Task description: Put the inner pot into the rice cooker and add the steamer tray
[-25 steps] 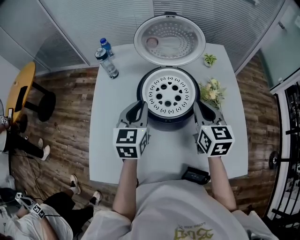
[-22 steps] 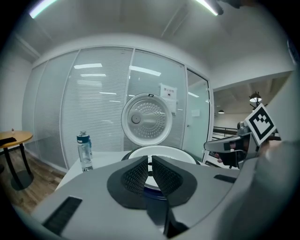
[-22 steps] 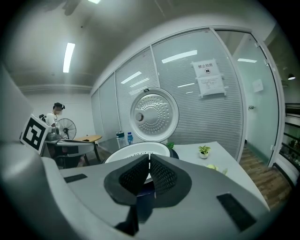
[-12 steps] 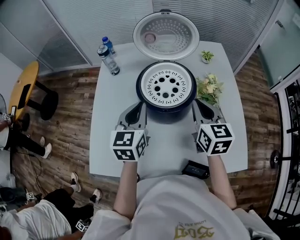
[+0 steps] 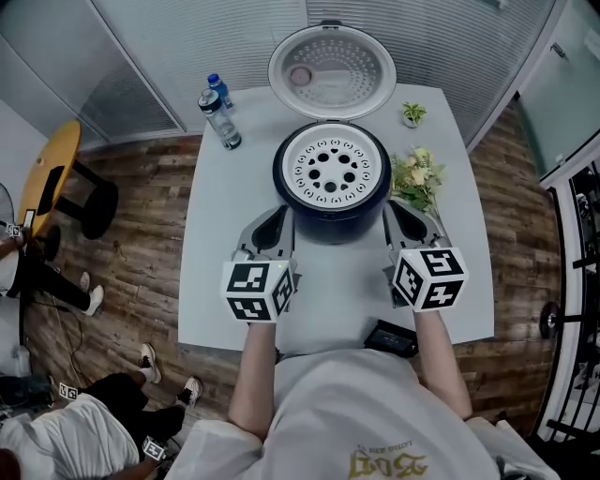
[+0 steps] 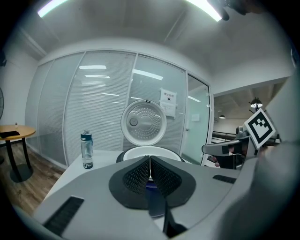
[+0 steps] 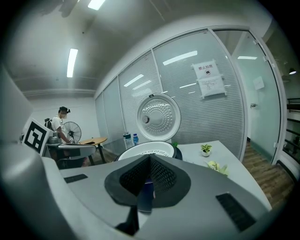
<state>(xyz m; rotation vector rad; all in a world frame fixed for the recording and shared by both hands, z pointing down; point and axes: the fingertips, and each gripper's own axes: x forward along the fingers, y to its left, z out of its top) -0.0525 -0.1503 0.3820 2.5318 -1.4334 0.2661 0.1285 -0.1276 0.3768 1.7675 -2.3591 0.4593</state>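
Holding left gripper [image 5: 281, 215] and right gripper [image 5: 392, 210] closed on nothing, close beside the rice cooker [image 5: 330, 221] on the table [image 5: 225, 246], with the steamer tray [image 5: 307, 157] seated in its top (lid [image 5: 331, 72] tipped up behind).

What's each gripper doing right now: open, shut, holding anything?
Left gripper: shut, holding nothing.
Right gripper: shut, holding nothing.

Standard office corner. A white desk [image 5: 225, 244] sits with its far edge close to glass partition walls [image 5: 216, 37] with blinds behind them. There's wood-plank floor [image 5: 131, 216] all round. Off the desk's left edge stands a round wooden table [image 5: 42, 178] on a black pedestal. Strip lights [image 6: 206, 9] run along the ceiling.
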